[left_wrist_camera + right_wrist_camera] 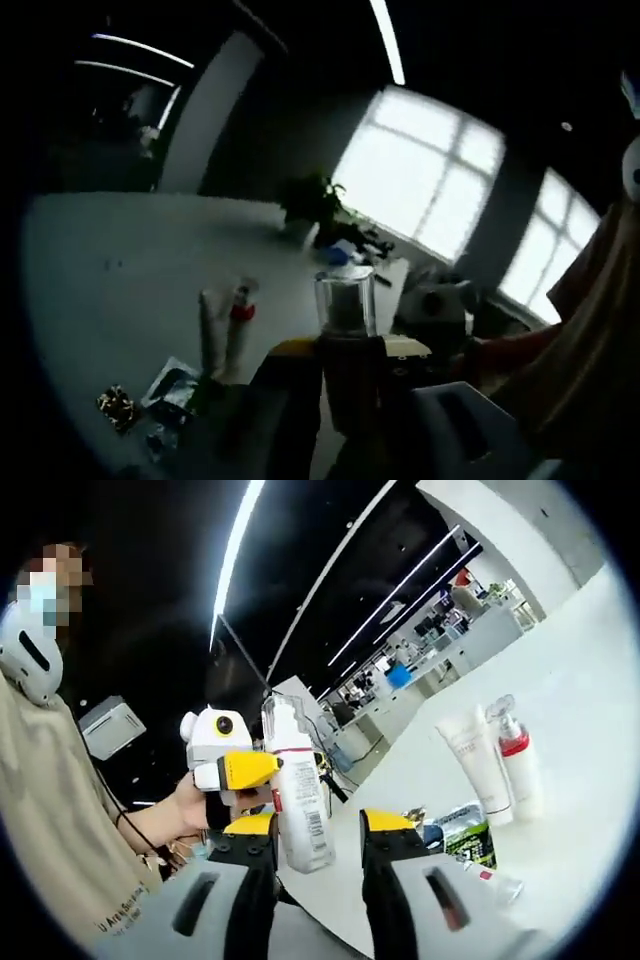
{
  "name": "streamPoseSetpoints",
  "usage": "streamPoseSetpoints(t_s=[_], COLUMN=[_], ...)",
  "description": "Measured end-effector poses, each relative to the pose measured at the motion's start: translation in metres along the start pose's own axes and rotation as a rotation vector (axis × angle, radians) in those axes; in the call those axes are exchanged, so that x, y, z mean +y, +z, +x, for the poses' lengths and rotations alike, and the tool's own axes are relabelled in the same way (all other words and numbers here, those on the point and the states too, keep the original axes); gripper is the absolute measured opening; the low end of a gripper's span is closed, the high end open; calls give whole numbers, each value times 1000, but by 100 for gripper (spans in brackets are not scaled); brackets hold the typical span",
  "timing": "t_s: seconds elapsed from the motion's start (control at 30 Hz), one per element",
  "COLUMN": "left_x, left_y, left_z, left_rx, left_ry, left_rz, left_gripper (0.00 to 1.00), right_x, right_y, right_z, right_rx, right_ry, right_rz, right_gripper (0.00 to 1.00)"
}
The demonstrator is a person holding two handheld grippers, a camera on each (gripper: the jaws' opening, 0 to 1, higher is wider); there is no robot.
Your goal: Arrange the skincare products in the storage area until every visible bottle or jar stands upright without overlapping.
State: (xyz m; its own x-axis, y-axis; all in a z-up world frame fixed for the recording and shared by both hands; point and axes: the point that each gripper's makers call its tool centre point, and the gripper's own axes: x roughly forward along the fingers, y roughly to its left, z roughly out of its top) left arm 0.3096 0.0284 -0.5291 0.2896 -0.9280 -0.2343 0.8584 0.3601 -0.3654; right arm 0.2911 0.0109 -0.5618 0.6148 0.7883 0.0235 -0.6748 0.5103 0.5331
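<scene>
Both grippers meet on 1 bottle held above the table.
Right gripper has its yellow-tipped jaws spread either side of the bottle's base; whether they pinch it, I cannot tell. Left gripper, at 9 o'clock, is clamped on its side. At 3 o'clock a tube and a red-collared pump bottle stand on the table, sachets just beside them.

Left gripper view dim, backlit by windows; right gripper view bright.
</scene>
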Motion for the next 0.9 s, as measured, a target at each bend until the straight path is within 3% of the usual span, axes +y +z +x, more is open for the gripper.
streamPoseSetpoints(t_s=[0.17, 0.3, 0.4, 0.53, 0.7, 0.9], left_x=[-4, -15, -18, -19, -18, -17], left_y=[-5, -6, -9, -12, -12, -17], left_z=[4, 11, 15, 18, 18, 19], left_rx=[46, 39, 54, 64, 57, 75], left_ry=[21, 3, -2, -4, -5, -4], left_rz=[167, 215, 264, 291, 286, 299], left_gripper=[18, 18, 18, 18, 18, 18], right_x=[12, 28, 34, 31, 27, 24], right_y=[34, 54, 57, 58, 50, 47], right_z=[-4, 6, 13, 14, 14, 14], right_rx=[-22, -34, -24, -13, 22, 21], right_ry=[-4, -7, -16, -60, -75, -104], right_rz=[-92, -165, -210, -267, -275, -281], right_gripper=[40, 41, 41, 31, 26, 22])
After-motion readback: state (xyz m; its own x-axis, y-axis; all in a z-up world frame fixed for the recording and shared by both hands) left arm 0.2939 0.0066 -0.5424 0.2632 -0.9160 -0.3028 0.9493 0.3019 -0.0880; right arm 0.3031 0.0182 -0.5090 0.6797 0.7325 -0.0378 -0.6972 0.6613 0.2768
